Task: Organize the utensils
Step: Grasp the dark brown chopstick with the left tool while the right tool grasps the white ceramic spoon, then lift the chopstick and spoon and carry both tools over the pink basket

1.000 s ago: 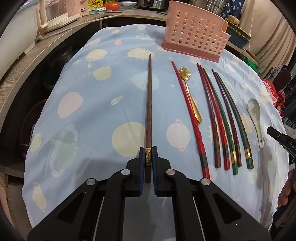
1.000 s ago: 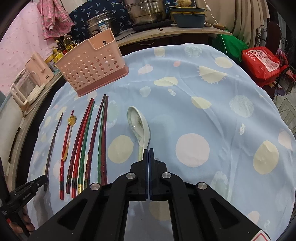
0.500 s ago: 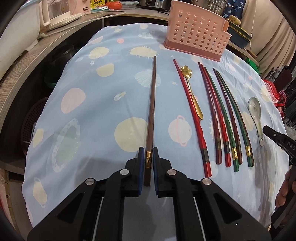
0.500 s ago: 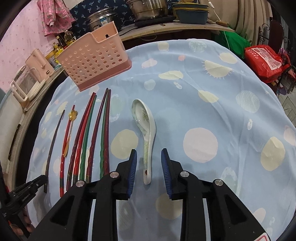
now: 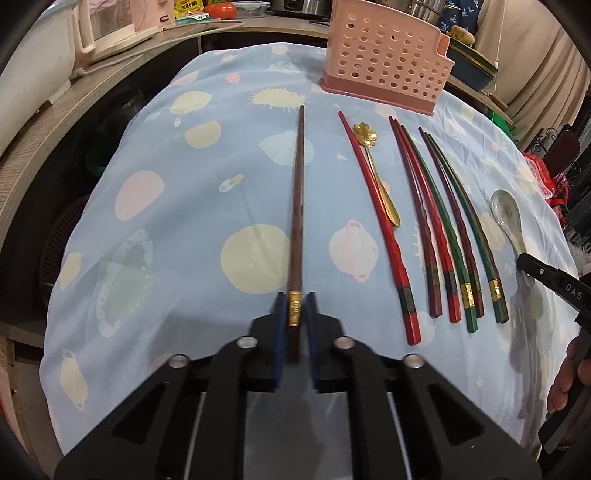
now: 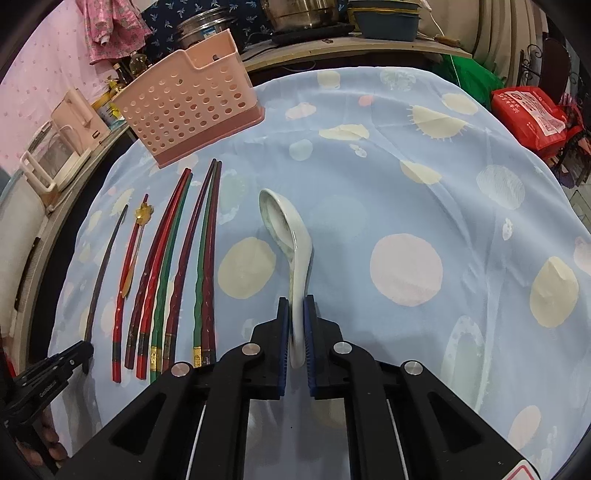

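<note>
Left gripper [image 5: 294,314] pinches dark brown chopstick [image 5: 298,206] at gold band, near table's front edge. Right gripper [image 6: 295,325] clamps white ceramic spoon [image 6: 291,254] by handle, bowl tilted. Red, green and maroon chopsticks [image 5: 439,229] and gold flower spoon [image 5: 373,166] lie in row on tablecloth [image 5: 184,221]. Pink perforated holder [image 5: 384,74] at far edge looks empty; judged: sorting barely begun.

A pale blue tablecloth [image 6: 369,177] printed with cream circles covers the table, steel pots [image 6: 303,14] line the wooden counter behind, and a red plastic bag [image 6: 532,114] sits off right.
</note>
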The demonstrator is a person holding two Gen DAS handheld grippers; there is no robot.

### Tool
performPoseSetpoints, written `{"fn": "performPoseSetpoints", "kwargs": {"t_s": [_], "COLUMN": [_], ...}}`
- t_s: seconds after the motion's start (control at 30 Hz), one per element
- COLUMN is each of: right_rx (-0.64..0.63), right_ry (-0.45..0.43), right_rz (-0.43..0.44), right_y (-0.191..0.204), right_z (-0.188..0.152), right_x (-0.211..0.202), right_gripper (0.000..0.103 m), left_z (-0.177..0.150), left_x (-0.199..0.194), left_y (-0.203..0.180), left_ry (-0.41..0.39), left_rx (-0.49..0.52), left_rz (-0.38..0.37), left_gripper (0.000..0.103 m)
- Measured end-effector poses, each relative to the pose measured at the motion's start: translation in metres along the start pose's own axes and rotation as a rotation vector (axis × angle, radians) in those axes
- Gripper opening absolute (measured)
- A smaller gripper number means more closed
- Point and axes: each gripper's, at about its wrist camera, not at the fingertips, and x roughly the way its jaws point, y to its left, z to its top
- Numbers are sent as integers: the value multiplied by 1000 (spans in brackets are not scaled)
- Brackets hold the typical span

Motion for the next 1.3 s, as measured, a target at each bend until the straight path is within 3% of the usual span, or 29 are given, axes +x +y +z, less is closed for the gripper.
{"fn": "performPoseSetpoints", "kwargs": {"t_s": [0.23, 0.57, 1.03, 1.3], "right_rx": [2, -6, -24, -55], "right_ry": [-37, -120, -208, -247], "right_rz": [21, 34, 49, 79], "right_y": [1, 4, 11, 24], "right_z": [-3, 5, 39, 83], "right_x": [-26, -71, -106, -107], "right_gripper": [7, 6, 6, 6], "left_z": [-4, 12, 74, 139], "left_x": [-18, -77, -138, -170], "left_y": [-4, -13, -25, -41], "left_ry": [-15, -128, -286, -404], "left_rx": [3, 19, 64, 116], "left_rz": [-21, -47, -42, -34], "left_gripper": [7, 7, 7, 7]}}
